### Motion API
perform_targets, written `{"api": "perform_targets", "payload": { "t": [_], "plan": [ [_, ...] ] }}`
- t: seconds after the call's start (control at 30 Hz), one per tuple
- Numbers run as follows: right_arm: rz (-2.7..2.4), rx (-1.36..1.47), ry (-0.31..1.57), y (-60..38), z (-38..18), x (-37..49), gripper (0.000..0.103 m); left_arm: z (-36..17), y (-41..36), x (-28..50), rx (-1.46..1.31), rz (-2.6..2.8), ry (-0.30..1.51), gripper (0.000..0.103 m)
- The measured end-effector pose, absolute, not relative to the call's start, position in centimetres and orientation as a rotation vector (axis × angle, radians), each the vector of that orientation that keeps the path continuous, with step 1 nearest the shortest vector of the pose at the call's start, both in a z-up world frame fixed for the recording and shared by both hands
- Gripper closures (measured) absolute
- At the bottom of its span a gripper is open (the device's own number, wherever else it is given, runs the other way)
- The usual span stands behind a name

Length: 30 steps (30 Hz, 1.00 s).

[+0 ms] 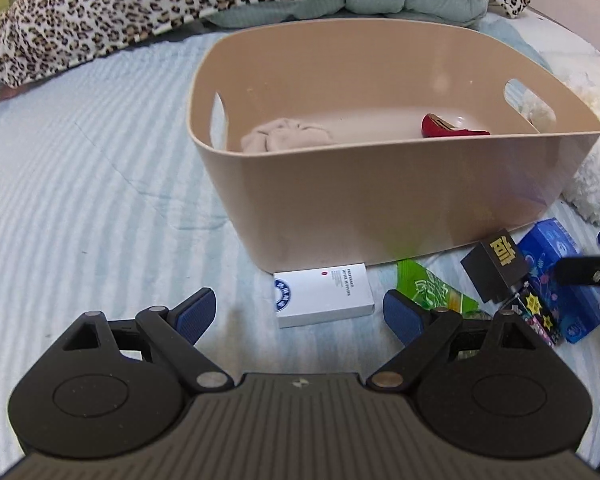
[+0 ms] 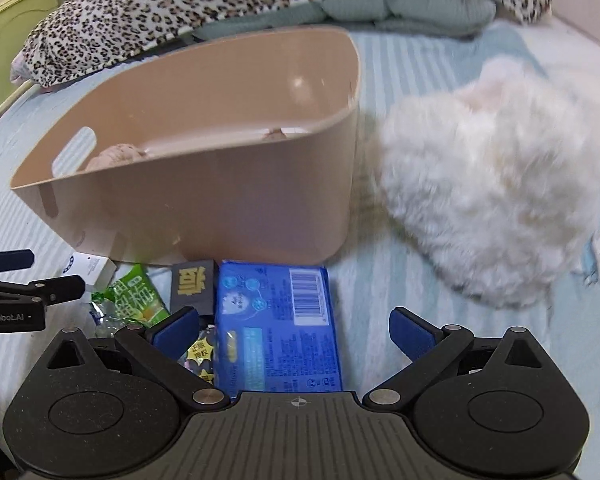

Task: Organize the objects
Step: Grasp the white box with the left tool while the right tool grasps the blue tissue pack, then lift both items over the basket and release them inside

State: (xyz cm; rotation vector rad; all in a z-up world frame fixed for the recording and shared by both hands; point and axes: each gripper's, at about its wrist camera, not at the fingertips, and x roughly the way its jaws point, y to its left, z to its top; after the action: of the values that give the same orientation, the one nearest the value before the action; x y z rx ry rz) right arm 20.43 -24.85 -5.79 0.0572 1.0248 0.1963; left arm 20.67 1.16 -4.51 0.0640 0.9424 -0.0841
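Progress: early, I judge; two things are binned, five lie loose on the bed.
Bin: beige plastic tub holding a rolled beige cloth at 9 o'clock and a red item at 3 o'clock.
White plush: outside, at the bin's 3 o'clock.
Blue pack, green snack packet, white box, black box: along the bin's 6 o'clock wall.
Left gripper: wide open, empty, before the white box.
Right gripper: wide open, empty, over the blue pack.

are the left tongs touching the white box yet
Apart. The left wrist view shows the left tongs open with striped sheet visible between both pads and the white box.
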Motion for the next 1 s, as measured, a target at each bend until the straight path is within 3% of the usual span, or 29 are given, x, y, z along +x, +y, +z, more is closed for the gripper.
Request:
{"api": "perform_targets", "payload": {
  "t": [0.17, 0.27, 0.3, 0.4, 1.0],
  "plan": [
    [0.227, 0.114, 1.116, -24.9, -8.2, 21.3, 0.009, -5.6, 1.2, 21.7, 0.031, -0.072, 0.952, 0.012],
    [0.235, 0.102, 1.113, -24.4, -8.3, 21.1, 0.011, -6.4, 1.2, 22.1, 0.010, -0.080, 0.948, 0.024],
    [0.239, 0.106, 1.110, -24.4, -8.3, 21.1, 0.018, -6.7, 1.2, 22.3, 0.006, -0.089, 0.961, 0.034],
    [0.258, 0.147, 1.102, -24.5, -8.0, 21.0, 0.040, -7.0, 1.2, 22.3, 0.007, -0.092, 0.950, 0.041],
    [0.221, 0.133, 0.993, -24.0, -4.4, 18.3, 0.044, -2.7, 1.6, 18.0, 0.013, -0.081, 0.846, 0.042]
  ]
}}
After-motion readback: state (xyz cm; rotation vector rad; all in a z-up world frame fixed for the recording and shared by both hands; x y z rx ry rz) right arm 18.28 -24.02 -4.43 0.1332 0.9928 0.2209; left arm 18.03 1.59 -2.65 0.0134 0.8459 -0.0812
